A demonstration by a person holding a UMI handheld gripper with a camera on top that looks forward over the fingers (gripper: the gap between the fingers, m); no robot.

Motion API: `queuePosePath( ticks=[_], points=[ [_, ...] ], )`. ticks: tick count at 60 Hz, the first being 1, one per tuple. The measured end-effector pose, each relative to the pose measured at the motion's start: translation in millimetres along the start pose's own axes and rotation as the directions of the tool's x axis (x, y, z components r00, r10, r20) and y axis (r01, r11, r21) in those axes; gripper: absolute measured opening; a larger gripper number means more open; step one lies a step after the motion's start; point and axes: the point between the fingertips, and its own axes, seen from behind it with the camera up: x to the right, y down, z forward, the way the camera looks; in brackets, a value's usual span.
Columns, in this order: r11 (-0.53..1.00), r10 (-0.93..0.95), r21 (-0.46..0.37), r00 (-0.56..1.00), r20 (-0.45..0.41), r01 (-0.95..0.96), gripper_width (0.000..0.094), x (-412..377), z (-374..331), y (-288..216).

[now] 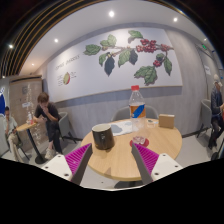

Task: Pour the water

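Observation:
A clear plastic bottle (136, 107) with a red cap and a red-and-blue label stands upright on the far side of a round wooden table (115, 160). A dark cup (103, 136) stands on the table to the bottle's left, nearer to me. My gripper (112, 163) is open and empty, hovering over the table's near part. Its fingers (78, 162) with magenta pads are spread wide. The cup is just beyond the fingers and the bottle lies further beyond them.
A small glass with something pink (140, 138) and a brown box (166, 121) sit on the table right of the bottle. A person (45, 117) sits at the left by another table. A white wall with a leaf mural (130, 52) is behind.

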Motion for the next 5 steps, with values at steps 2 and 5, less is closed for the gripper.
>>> queuePosePath(
  ticks=[2,5],
  points=[
    [1.0,0.007,0.004,1.0,0.02,-0.007,0.0855,-8,-6,0],
    [1.0,0.01,0.008,0.999,0.038,-0.01,0.0856,-15,-16,1]
  ],
)
